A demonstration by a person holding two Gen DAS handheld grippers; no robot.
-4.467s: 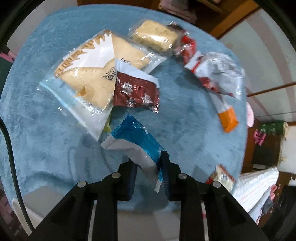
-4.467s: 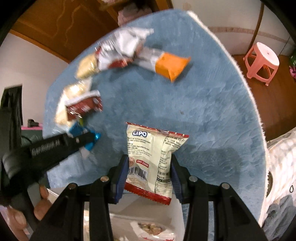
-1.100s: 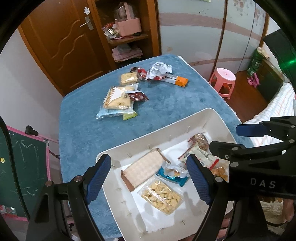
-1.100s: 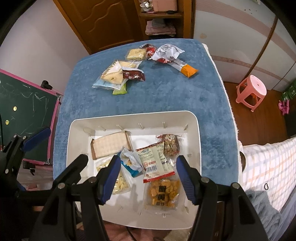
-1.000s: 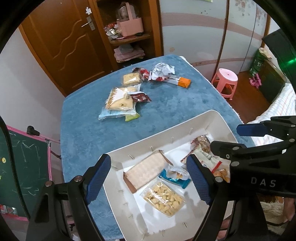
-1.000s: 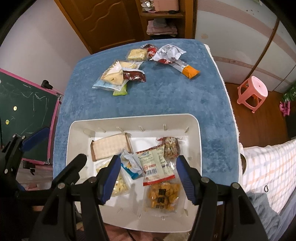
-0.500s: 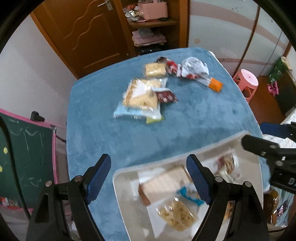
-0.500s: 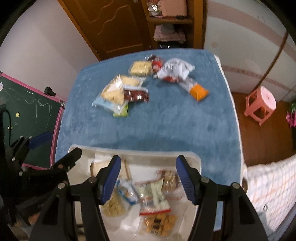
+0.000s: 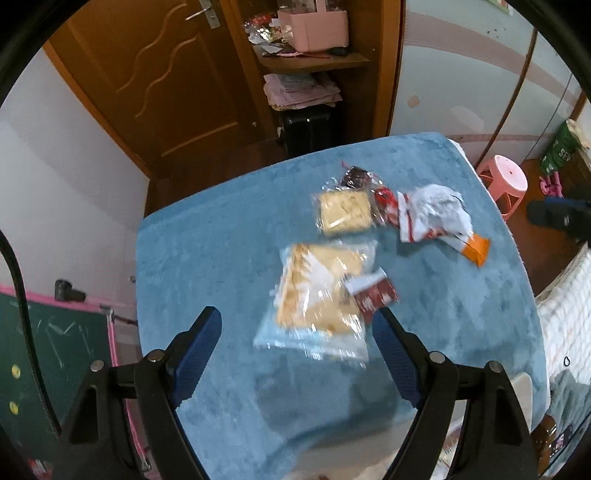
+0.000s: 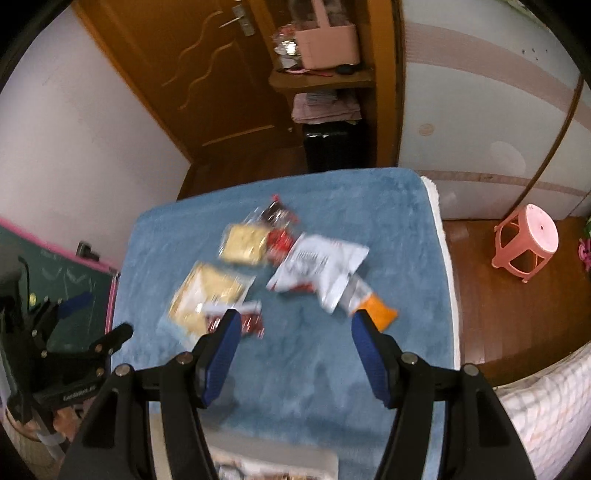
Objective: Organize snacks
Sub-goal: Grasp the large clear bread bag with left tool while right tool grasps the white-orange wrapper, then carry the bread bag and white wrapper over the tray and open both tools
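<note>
Several snack packs lie on the blue cloth of the table [image 9: 207, 258]. A large clear bread pack [image 9: 317, 299] [image 10: 207, 291] has a small dark red packet [image 9: 373, 293] [image 10: 247, 319] on its corner. Farther back sit a small square cracker pack [image 9: 345, 212] [image 10: 245, 243], a white and red bag [image 9: 432, 214] [image 10: 321, 266] and an orange-tipped packet [image 9: 476, 249] [image 10: 373, 310]. My left gripper [image 9: 299, 343] is open above the bread pack, holding nothing. My right gripper [image 10: 295, 343] is open and empty over bare cloth before the packs. The white tray's rim [image 10: 273, 452] shows at the bottom edge.
A pink stool [image 10: 526, 236] stands on the wooden floor to the right of the table. A wooden door [image 9: 155, 74] and a shelf with a pink box [image 9: 312, 24] are behind it. A green chalkboard [image 9: 48, 354] stands at the left; a bed edge [image 10: 546, 402] lies at the right.
Both grippers have swept away from the white tray toward the far snack packs. The tray has slid out of view at the bottom. Both stay open and empty.
</note>
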